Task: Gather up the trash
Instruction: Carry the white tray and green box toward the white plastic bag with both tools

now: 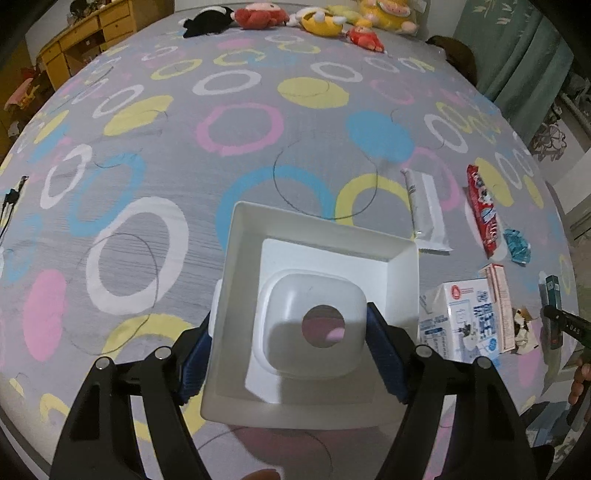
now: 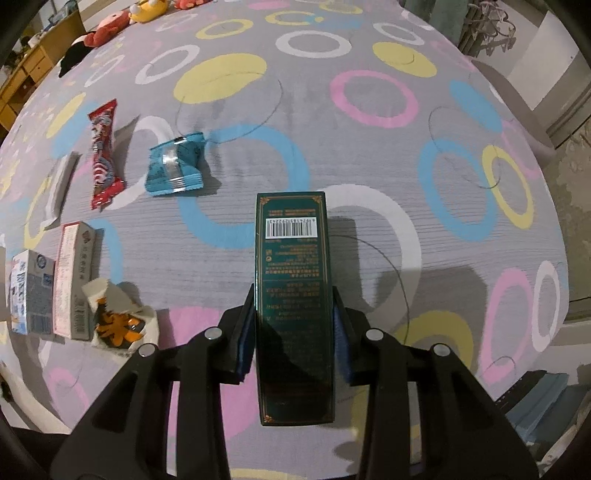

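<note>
My left gripper (image 1: pixel 291 332) is shut on a white square bin (image 1: pixel 258 229); its blue pads press the two sides. A round hole in the bin's floor shows the bedspread below. My right gripper (image 2: pixel 294 295) is shut on a dark green box (image 2: pixel 293 258) with a barcode, held lengthwise just above the patterned bedspread (image 2: pixel 369 147). To its left lie a teal wrapper (image 2: pixel 175 164), a red wrapper (image 2: pixel 103 151), a white tube (image 2: pixel 61 188), a pink-and-grey box (image 2: pixel 74 280), a milk carton (image 2: pixel 29 291) and a torn orange wrapper (image 2: pixel 118 321). In the left wrist view the milk carton (image 1: pixel 461 317) stands right of the bin.
Plush toys (image 1: pixel 314 18) line the far edge of the bed. Wooden drawers (image 1: pixel 85 37) stand at the back left and a green curtain (image 1: pixel 517 48) at the back right. The bed's edge runs along the right in the right wrist view.
</note>
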